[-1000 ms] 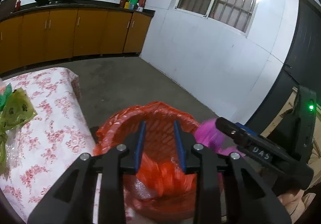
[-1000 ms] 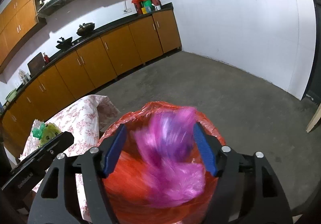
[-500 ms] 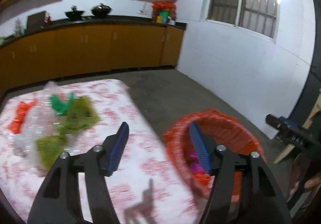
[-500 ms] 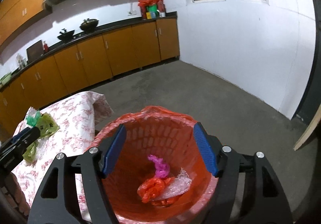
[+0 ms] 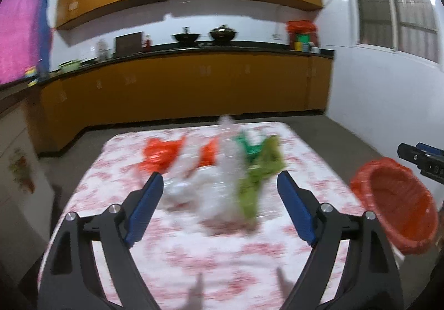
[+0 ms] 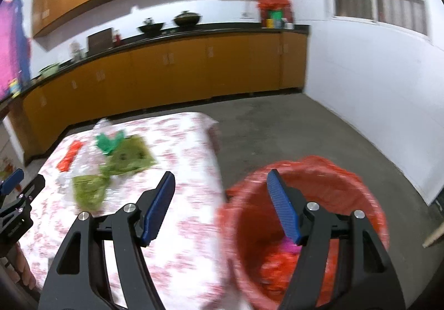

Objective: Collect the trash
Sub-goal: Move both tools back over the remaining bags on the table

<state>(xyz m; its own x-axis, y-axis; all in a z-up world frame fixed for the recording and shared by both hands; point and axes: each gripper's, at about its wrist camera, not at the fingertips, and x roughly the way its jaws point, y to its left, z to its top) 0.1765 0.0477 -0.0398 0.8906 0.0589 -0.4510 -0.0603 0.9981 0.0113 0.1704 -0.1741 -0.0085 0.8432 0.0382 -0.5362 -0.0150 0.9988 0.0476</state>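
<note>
The left tool (image 5: 217, 190) is seen with its blue pads spread wide and still parting; nothing is gripped between them. It is aimed over a tabletop (image 5: 211, 260) covered by a white cloth with a red floral print. Ahead of the pads a blurred heap of trash is spread on the cloth: an orange-red plastic bag (image 5: 161, 154) at the left, crumpled clear plastic (image 5: 219, 187) in the middle, a small dark green piece (image 5: 249, 147) and an olive-green wrapper (image 5: 258, 174) at the right. All of it lies on the cloth, apart from the pads.

The right tool (image 6: 222, 207) is released as well, its jaws drawing slightly together with nothing pressed between them. Its left pad is seen over the edge of the tabletop and its right pad over the red-lined bin (image 6: 347, 187), which stands on the grey floor (image 6: 291, 126) just beside the tabletop's corner. Inside the bin, orange-red plastic and a pink scrap (image 6: 291, 247) are made out, though blurred. The same bin is seen at the right edge of the left wrist view, and the tip of the right tool above it.

Orange cabinets (image 5: 180, 87) are seen along the far wall
</note>
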